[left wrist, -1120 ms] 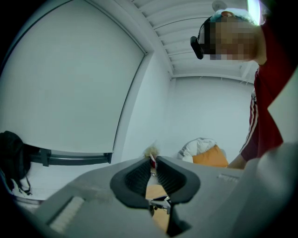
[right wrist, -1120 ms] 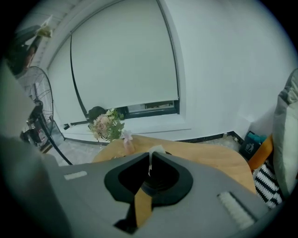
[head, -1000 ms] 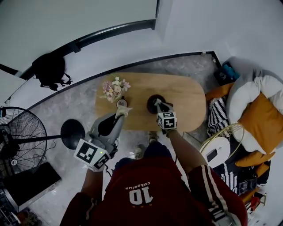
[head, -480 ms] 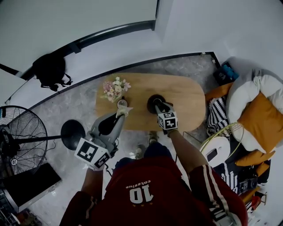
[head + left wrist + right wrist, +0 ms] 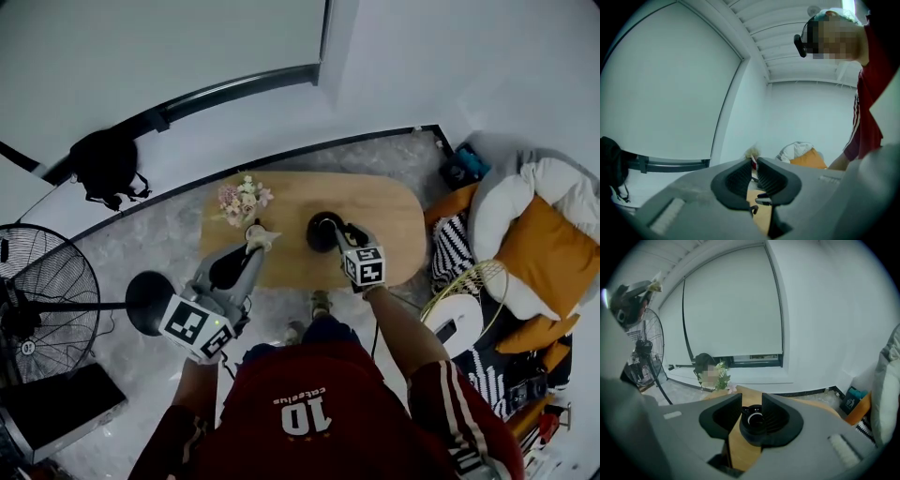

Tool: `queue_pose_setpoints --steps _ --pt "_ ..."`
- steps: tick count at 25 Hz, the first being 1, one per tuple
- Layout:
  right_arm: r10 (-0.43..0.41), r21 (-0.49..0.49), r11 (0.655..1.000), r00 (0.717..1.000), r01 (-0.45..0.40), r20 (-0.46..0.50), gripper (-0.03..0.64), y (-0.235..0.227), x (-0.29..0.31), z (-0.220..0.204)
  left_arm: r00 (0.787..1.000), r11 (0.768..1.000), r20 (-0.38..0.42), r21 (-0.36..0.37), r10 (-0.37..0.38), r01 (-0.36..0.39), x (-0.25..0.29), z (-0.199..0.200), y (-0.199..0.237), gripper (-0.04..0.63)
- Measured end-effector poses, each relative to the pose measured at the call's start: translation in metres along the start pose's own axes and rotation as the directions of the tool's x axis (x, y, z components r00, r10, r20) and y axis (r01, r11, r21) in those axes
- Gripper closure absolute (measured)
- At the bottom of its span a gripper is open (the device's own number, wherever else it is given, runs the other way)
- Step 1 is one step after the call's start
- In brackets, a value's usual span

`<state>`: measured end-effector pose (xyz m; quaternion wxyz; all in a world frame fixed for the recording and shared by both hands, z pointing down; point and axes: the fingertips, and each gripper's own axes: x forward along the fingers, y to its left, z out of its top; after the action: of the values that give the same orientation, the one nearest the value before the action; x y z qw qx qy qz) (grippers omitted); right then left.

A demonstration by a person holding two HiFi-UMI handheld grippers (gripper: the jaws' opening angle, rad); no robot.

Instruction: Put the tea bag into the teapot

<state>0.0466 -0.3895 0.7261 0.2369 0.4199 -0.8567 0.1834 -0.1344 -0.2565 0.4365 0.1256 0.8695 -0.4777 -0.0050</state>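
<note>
The black teapot [image 5: 322,230] stands in the middle of the wooden table [image 5: 394,211]. My right gripper [image 5: 349,232] hovers just right of it. Its jaws have just been opening and now stand open with nothing between them. In the right gripper view the teapot [image 5: 749,427] shows through the gap of that gripper [image 5: 751,401], its mouth uncovered with a pale ring inside. My left gripper [image 5: 258,236] is over the table's near left edge. Its jaws [image 5: 754,161] are nearly together on a small pale thing with a red-and-white bit, which looks like the tea bag [image 5: 751,154].
A vase of flowers [image 5: 242,199] stands at the table's far left, with a small round cup [image 5: 253,225] beside it. A standing fan [image 5: 37,300] and its black base [image 5: 148,291] are on the floor at left. Cushions [image 5: 544,234] lie at right.
The right gripper's tips were over the teapot; they have lifted and drawn back to its right side, with the jaws now spread. The left gripper has barely shifted.
</note>
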Motion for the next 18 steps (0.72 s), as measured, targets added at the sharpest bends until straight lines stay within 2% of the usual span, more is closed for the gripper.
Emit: queue_pose_setpoints --steps 5,9,13,18 --pt "-0.010 -0.007 1.000 0.997 0.010 0.077 0.499 0.003 -0.033 0.028 0.999 1.000 0.031 0.006 -0.017 0.017 -0.009 0.010 -0.010 0.552" --pt "-0.017 0.033 0.999 0.986 0.012 0.163 0.499 0.014 -0.063 0.056 0.998 0.999 0.052 0.016 -0.029 0.028 -0.018 0.017 -0.017 0.552" --pt "-0.017 0.044 0.999 0.968 0.007 0.249 0.499 0.035 -0.094 0.087 0.996 0.998 0.083 0.039 -0.045 0.042 -0.028 0.023 -0.022 0.552" --pt "0.004 0.022 1.000 0.956 -0.011 0.294 0.499 0.064 -0.131 0.117 0.993 0.997 0.101 0.052 -0.069 0.064 -0.039 0.034 -0.036 0.552"
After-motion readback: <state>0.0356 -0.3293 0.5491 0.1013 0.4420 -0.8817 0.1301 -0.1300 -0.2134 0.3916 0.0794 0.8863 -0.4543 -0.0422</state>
